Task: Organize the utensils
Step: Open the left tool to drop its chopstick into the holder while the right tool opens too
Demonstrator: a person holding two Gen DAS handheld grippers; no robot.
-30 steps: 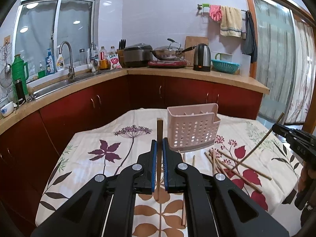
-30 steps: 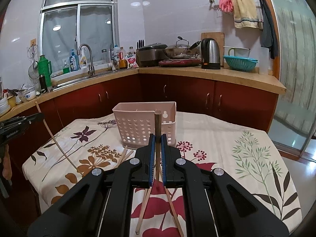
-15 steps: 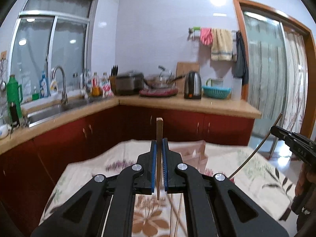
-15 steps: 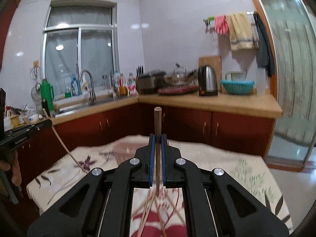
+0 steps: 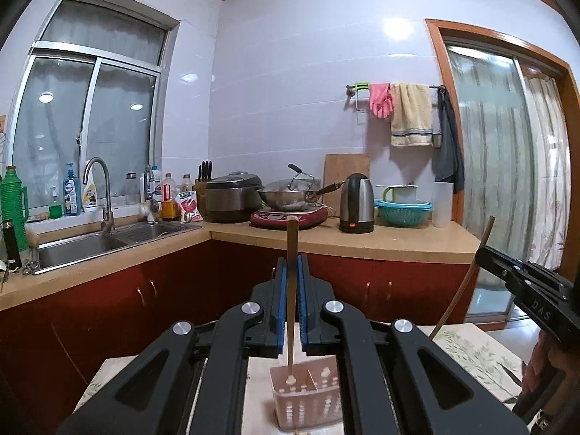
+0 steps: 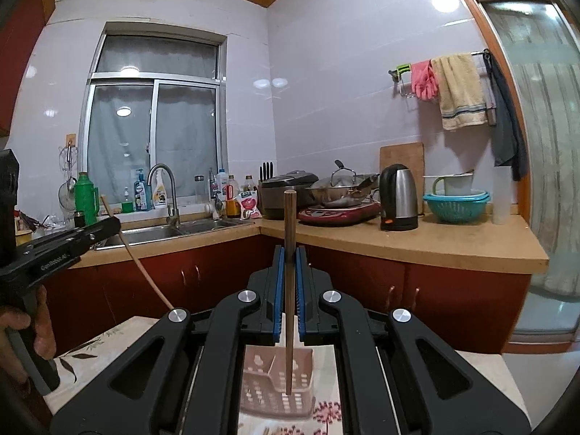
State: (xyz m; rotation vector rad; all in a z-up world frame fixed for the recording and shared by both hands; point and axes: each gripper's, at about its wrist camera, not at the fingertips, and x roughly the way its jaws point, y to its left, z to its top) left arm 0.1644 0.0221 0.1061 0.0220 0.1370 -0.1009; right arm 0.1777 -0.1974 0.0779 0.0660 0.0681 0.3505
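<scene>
My left gripper [image 5: 291, 261] is shut on a pale wooden chopstick [image 5: 292, 239] that stands upright between the blue pads. Its lower end hangs above the pink slotted basket [image 5: 308, 398] on the floral tablecloth [image 5: 471, 348]. My right gripper [image 6: 289, 251] is shut on a darker chopstick [image 6: 289, 217], also upright, with its tip over the same basket [image 6: 279, 388]. Each gripper also shows at the side of the other's view: the right gripper [image 5: 522, 282] with its chopstick [image 5: 467, 282], and the left gripper [image 6: 65, 246] with its slanted chopstick [image 6: 141, 261].
A wooden counter [image 5: 380, 241] on red cabinets runs behind the table, with a sink [image 5: 108, 239], kettle [image 5: 357, 203], wok [image 5: 290, 195] and teal bowl [image 5: 402, 212]. A glass door [image 5: 507, 181] is at the right. A person's hand [image 6: 40, 330] grips the left tool's handle.
Both grippers have risen and tipped up toward level with their chopsticks still clamped. The basket has dropped to the bottom of both views and the loose chopsticks on the cloth are out of sight.
</scene>
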